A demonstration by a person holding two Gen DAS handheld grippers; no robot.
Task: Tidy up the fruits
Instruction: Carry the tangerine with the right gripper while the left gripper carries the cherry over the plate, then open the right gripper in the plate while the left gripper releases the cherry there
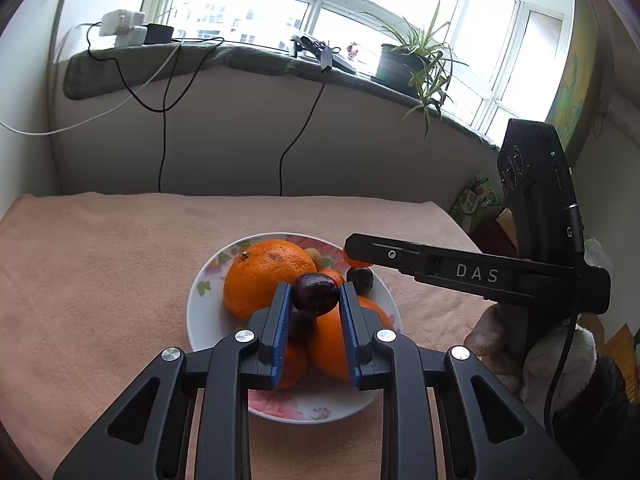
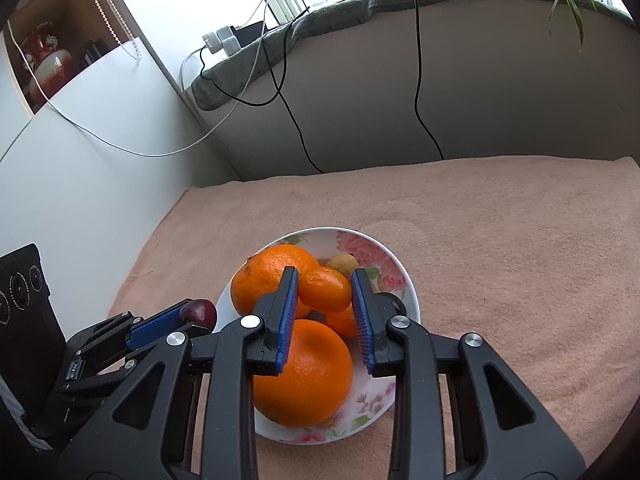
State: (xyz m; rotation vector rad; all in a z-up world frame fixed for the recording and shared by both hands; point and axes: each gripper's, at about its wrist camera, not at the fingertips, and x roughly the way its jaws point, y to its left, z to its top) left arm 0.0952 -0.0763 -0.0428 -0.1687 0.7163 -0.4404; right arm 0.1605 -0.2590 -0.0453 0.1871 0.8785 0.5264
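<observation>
The flowered plate (image 2: 404, 280) on the peach towel (image 2: 500, 232) serves as the landmark. At its left edge, the left gripper (image 1: 314, 294) pinches a dark plum (image 1: 315, 294) between its blue pads (image 1: 282, 312); the plum sits right at the fingertips, held above the fruit piled on the plate. In the right wrist view the same plum (image 2: 199, 312) hangs just outside the plate's left rim. On the plate, a large orange (image 2: 276, 280) lies toward the far left and a second large orange (image 2: 308, 376) toward the near side. Over the plate's middle, the right gripper (image 2: 325, 290) clamps a small mandarin (image 2: 325, 289) between its fingertips, pads pressing both sides, above another mandarin (image 2: 342, 322). A small yellowish fruit (image 2: 342, 264) rests at the plate's far side, beyond the jaws.
</observation>
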